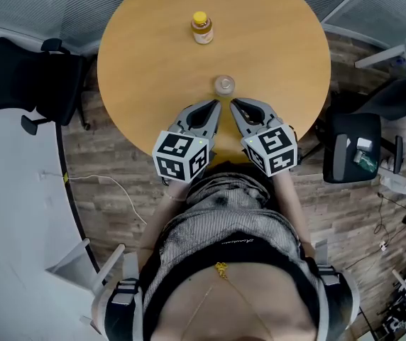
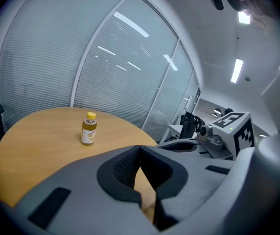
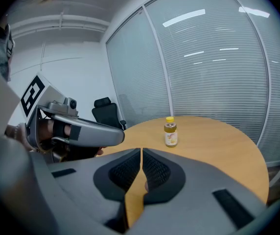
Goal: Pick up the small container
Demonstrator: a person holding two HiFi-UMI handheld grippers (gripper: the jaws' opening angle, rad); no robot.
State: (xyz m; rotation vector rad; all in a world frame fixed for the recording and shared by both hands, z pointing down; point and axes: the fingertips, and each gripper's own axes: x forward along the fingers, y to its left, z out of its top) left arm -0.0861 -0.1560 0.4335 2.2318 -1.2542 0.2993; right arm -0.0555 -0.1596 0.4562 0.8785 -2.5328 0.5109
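Round wooden bench (image 1: 146, 69) fills the upper half of the head view. The left hand-held gripper (image 1: 216, 105) and right hand-held gripper (image 1: 235, 104) lie side by side over the near edge of the bench. Their tips angle in toward each other and their marker cubes face the person. In its own view, the left hand-held gripper (image 2: 139, 147) has its jaws closed, pads meeting at the tip, with nothing between them. The right hand-held gripper (image 3: 141, 151) is likewise closed tip to tip and grips nothing. The container (image 1: 223, 85) is small, clear and round. It stands on the bench just beyond the two sets of tips, roughly centred between them and apparently touching neither. Neither gripper view shows it clearly, since the jaw bodies cover the near part of the bench. The bottle (image 1: 201, 28), with a yellow cap and amber contents, stands upright farther across the bench, well apart from the container. It also shows in the left gripper view (image 2: 88, 129) and the right gripper view (image 3: 170, 132). A black chair (image 1: 18, 77) stands on the floor left of the bench, and a second chair (image 1: 352, 148) stands to the right. Slatted blinds (image 2: 47, 67) line the glass wall behind the bench.
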